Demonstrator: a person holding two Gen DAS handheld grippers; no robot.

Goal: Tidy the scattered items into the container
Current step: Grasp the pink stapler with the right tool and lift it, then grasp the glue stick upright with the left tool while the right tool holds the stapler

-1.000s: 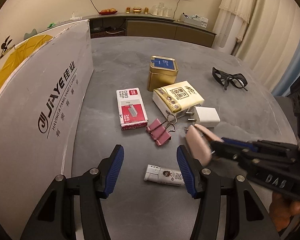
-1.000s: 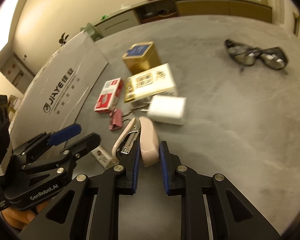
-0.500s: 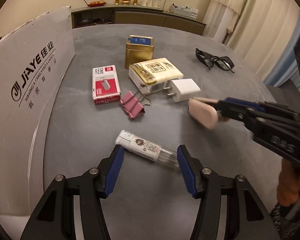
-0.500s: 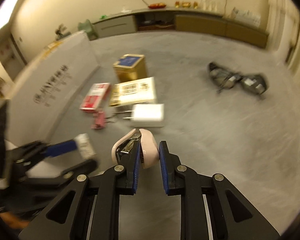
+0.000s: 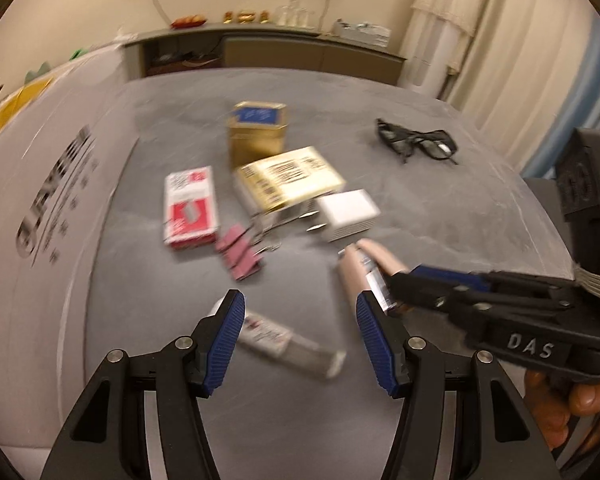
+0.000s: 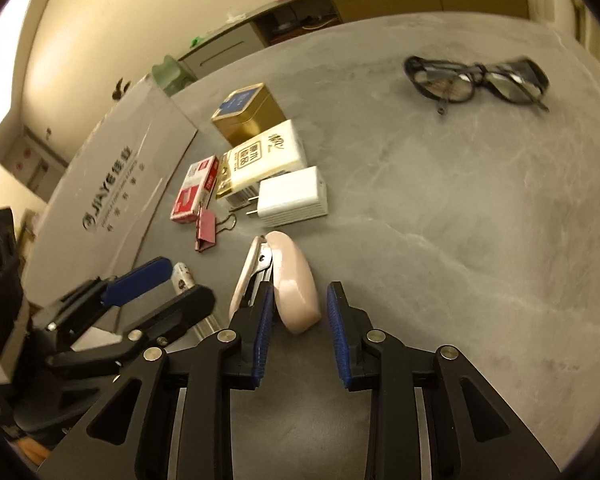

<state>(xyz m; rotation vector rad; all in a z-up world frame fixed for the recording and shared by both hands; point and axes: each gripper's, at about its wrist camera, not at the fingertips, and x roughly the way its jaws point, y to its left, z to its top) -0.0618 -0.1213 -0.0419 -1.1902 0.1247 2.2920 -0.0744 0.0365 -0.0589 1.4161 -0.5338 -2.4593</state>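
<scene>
A pink stapler (image 6: 294, 284) sits between the fingers of my right gripper (image 6: 300, 312), which is open; the stapler leans on the left finger with a gap at the right one. My left gripper (image 5: 300, 336) is open just above a white tube (image 5: 284, 340) lying on the grey table (image 5: 440, 232). The white cardboard box (image 5: 40, 208) with black lettering stands along the left side. Scattered ahead are a red staple box (image 5: 190, 208), pink binder clips (image 5: 240, 254), a white charger (image 5: 348, 214), a yellow tissue pack (image 5: 288, 178) and a gold tin (image 5: 258, 136).
Black glasses (image 5: 416, 144) lie apart at the far right of the table. A low cabinet (image 5: 300, 52) with small items runs along the back wall, with curtains at the right. A hand (image 5: 568, 396) holds the right gripper's handle.
My right gripper, shut on the stapler before, now stands open around it and sits lower, near the table. The left gripper has stayed open and hovers over the white tube.
</scene>
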